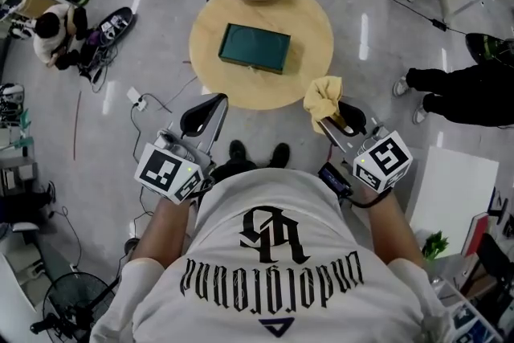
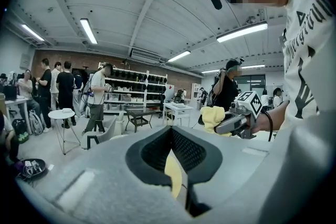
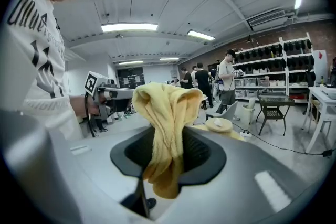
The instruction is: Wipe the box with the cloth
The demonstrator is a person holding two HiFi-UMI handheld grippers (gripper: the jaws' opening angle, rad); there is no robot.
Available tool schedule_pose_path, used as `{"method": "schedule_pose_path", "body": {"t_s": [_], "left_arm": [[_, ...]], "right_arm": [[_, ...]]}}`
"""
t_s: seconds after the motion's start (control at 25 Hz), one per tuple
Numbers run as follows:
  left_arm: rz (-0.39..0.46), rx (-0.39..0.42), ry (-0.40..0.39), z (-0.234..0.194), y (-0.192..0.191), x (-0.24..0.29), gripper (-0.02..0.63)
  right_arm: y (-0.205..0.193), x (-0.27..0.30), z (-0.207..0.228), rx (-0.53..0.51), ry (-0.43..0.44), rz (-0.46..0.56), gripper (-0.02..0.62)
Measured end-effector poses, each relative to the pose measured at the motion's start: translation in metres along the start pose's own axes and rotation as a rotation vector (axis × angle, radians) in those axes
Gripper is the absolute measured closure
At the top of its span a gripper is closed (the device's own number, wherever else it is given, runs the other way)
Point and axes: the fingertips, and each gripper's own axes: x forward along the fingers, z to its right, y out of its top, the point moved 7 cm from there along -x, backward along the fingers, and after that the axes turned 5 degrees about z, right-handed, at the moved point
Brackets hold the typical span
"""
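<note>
Status: left gripper (image 1: 204,115) fully closed, nothing in it. Right gripper (image 1: 339,116) clamped on cloth (image 1: 323,96), which sticks up bunched past the jaws. Both sit at the near edge of table (image 1: 210,80), short of box (image 1: 255,47). Box lies flat mid-table with nothing touching it, so I judge wiping not started and all of it left. Writing: shirt (image 1: 273,237) print is gothic and upside down, unreadable. No label visible on box.

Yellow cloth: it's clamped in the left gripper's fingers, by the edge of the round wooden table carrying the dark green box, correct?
No: the yellow cloth is clamped in the fingers of the right gripper, as the right gripper view shows; the left gripper is shut, empty. It does hang by the edge of the round wooden table carrying the dark green box.
</note>
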Motion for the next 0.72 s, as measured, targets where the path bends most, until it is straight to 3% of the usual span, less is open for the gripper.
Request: {"method": "schedule_pose_path", "body": {"t_s": [0.28, 0.72], "left_arm": [[0.019, 0.007, -0.017, 0.008, -0.005, -0.045, 0.600], [0.052, 0.006, -0.048, 0.004, -0.007, -0.153, 0.600]], "right_arm": [[0.001, -0.005, -0.048, -0.019, -0.012, 0.029, 0.466], [0.003, 0.004, -0.162, -0.042, -0.051, 0.047, 0.466]]}}
